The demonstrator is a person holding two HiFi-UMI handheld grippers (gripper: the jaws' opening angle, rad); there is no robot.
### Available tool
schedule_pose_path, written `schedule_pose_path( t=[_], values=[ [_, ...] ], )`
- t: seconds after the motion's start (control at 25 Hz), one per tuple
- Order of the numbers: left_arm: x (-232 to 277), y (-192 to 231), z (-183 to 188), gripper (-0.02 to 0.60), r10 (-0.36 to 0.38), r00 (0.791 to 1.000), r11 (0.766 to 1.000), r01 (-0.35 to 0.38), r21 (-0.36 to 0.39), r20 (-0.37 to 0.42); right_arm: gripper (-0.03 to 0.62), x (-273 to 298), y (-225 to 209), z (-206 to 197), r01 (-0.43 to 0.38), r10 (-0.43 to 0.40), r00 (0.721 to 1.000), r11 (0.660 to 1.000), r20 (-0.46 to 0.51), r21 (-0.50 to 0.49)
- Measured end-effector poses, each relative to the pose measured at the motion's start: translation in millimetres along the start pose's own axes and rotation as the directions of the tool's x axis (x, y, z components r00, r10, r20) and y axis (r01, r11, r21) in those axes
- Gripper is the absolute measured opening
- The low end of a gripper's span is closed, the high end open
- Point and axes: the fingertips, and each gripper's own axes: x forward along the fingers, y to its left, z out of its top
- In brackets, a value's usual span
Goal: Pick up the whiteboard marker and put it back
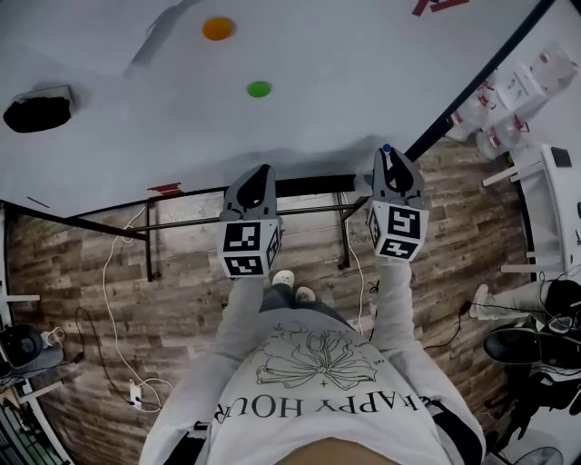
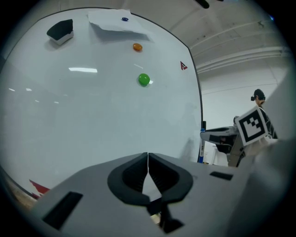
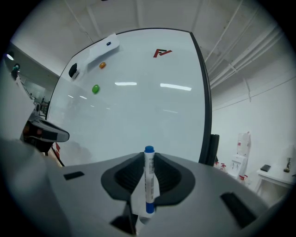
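Observation:
A white whiteboard marker (image 3: 149, 180) with blue caps stands upright between my right gripper's (image 3: 149, 159) jaws, which are shut on it. In the head view its blue tip (image 1: 387, 148) pokes out above the right gripper (image 1: 392, 159), close to the whiteboard's (image 1: 300, 109) lower edge. My left gripper (image 2: 147, 157) is shut with nothing in it and faces the whiteboard (image 2: 92, 115); in the head view the left gripper (image 1: 259, 177) sits level with the right one, to its left. The left gripper view also catches the right gripper (image 2: 252, 127) at its right side.
On the board sit a black eraser (image 1: 36, 112), an orange magnet (image 1: 218, 28), a green magnet (image 1: 259, 89) and a paper sheet (image 2: 118, 23). The black stand frame (image 1: 300, 213) and cables (image 1: 118, 300) lie on the wooden floor. A white table (image 1: 554, 209) and a chair stand to the right.

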Motion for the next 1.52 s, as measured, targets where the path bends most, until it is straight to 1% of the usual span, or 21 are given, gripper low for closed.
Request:
schedule_pose_path(
  t=[0.12, 0.28, 0.44, 0.6, 0.76, 0.88, 1.08, 1.16, 1.24, 1.28, 1.36, 1.44, 1.52],
  values=[
    [-9.1, 6.8, 1.8, 0.008, 0.018, 1.000, 1.000, -0.018, -0.005, 0.010, 0.067, 0.0, 17.1, 5.8, -0.038, 0.038, 0.999, 0.999, 0.010, -0.021],
    [-22.2, 17.2, 2.8, 0.008, 0.053, 0.998, 0.999, -0.053, -0.011, 0.019, 0.067, 3.9, 42.8, 10.7, -0.095, 0.097, 0.995, 0.993, 0.015, -0.076],
    [-37.4, 33.3, 0.5, 0.008, 0.097, 0.995, 0.995, -0.097, -0.023, 0.020, 0.067, 9.8, 74.5, 5.7, -0.158, 0.158, 0.987, 0.979, -0.012, -0.133],
    [-51.4, 48.8, -1.9, 0.008, 0.138, 0.990, 0.990, -0.138, -0.033, 0.021, 0.067, 16.3, 107.8, -0.1, -0.226, 0.221, 0.974, 0.953, -0.046, -0.202],
    [-62.9, 64.0, -6.8, 0.008, 0.180, 0.983, 0.983, -0.179, -0.041, 0.018, 0.067, 22.8, 135.3, -14.4, -0.276, 0.262, 0.961, 0.911, -0.086, -0.305],
    [-69.3, 73.5, -10.9, 0.008, 0.201, 0.979, 0.979, -0.200, -0.048, 0.014, 0.069, 25.5, 154.6, -30.9, -0.305, 0.278, 0.952, 0.857, -0.125, -0.415],
    [-74.2, 81.3, -18.1, 0.008, 0.217, 0.976, 0.975, -0.216, -0.056, 0.003, 0.067, 30.4, 184.5, -58.7, -0.356, 0.307, 0.934, 0.740, -0.185, -0.571],
    [-74.7, 82.9, -21.3, 0.008, 0.221, 0.975, 0.974, -0.221, -0.059, -0.005, 0.069, 34.1, 194.9, -71.9, -0.375, 0.315, 0.925, 0.674, -0.211, -0.637],
    [-74.9, 84.0, -24.3, 0.008, 0.225, 0.974, 0.972, -0.225, -0.062, -0.013, 0.069, 37.6, 205.2, -86.6, -0.397, 0.325, 0.914, 0.597, -0.242, -0.697],
    [-74.9, 84.6, -25.6, 0.008, 0.227, 0.974, 0.972, -0.228, -0.064, -0.016, 0.068, 39.0, 210.3, -93.8, -0.411, 0.333, 0.907, 0.563, -0.258, -0.718],
    [-75.1, 85.5, -27.4, 0.008, 0.231, 0.973, 0.970, -0.232, -0.066, -0.019, 0.067, 41.4, 219.2, -107.6, -0.437, 0.346, 0.893, 0.510, -0.289, -0.741],
    [-76.2, 85.8, -28.7, 0.008, 0.236, 0.972, 0.969, -0.237, -0.067, -0.023, 0.069, 42.3, 225.4, -121.4, -0.461, 0.349, 0.881, 0.472, -0.320, -0.752],
    [-77.5, 86.0, -30.0, 0.008, 0.239, 0.971, 0.968, -0.241, -0.067, -0.027, 0.068, 43.0, 229.1, -134.7, -0.477, 0.338, 0.873, 0.440, -0.352, -0.761]
  ],
)
